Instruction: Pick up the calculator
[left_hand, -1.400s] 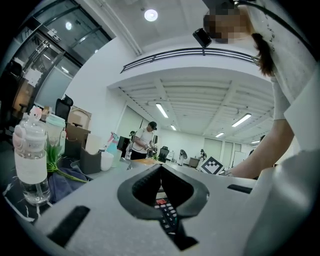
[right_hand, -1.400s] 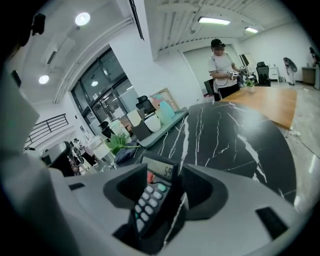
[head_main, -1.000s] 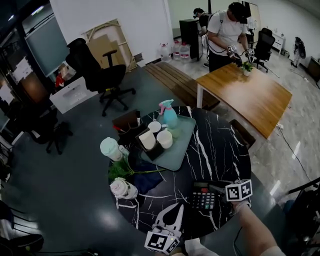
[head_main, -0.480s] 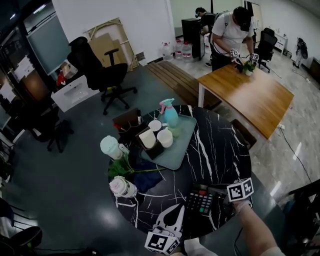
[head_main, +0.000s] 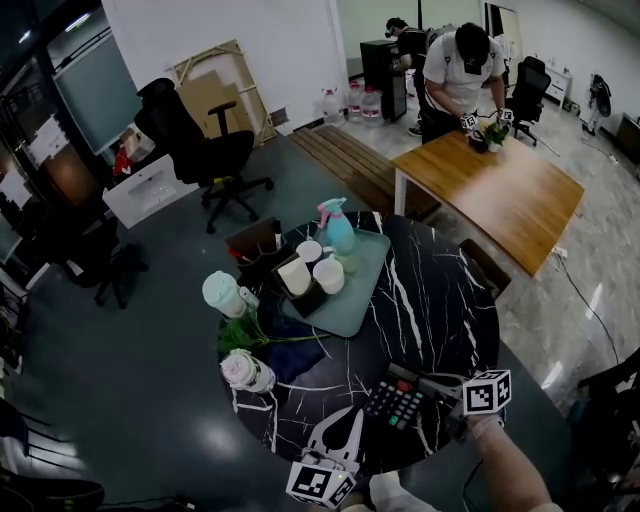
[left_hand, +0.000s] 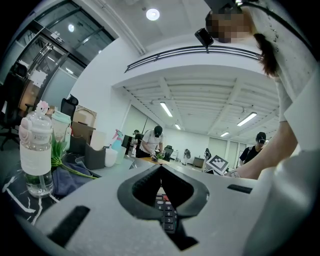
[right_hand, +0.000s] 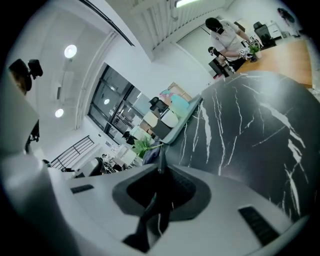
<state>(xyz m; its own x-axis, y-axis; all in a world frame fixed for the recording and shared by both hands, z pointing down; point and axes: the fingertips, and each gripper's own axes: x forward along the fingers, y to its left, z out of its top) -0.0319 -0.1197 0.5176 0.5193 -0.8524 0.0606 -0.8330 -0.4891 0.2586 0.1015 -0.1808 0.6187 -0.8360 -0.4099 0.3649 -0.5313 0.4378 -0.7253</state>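
Observation:
The black calculator (head_main: 397, 400) hangs tilted just above the near edge of the round black marble table (head_main: 450, 300). My right gripper (head_main: 432, 386) reaches in from the right, its jaws closing, with the calculator's right end between its pads. In the right gripper view the calculator (right_hand: 152, 212) shows edge-on as a thin dark slab between the jaws of that gripper (right_hand: 161, 167). My left gripper (head_main: 352, 418) sits shut and level just left of the calculator, holding nothing. In the left gripper view the keys of the calculator (left_hand: 167, 216) show past the meeting tips of the left gripper (left_hand: 161, 169).
A teal tray (head_main: 368, 285) holds a spray bottle (head_main: 337, 228) and white cups (head_main: 328, 277). At the table's left stand two bottles (head_main: 245, 372) beside a green plant (head_main: 245, 335) on a blue cloth (head_main: 295, 358). Beyond are a wooden table (head_main: 500, 185), a person (head_main: 455, 75) and an office chair (head_main: 200, 150).
The right gripper's jaws have closed on the calculator. The calculator has tilted, come up off the tabletop and shifted toward the near edge with the right hand. The left gripper has stayed put.

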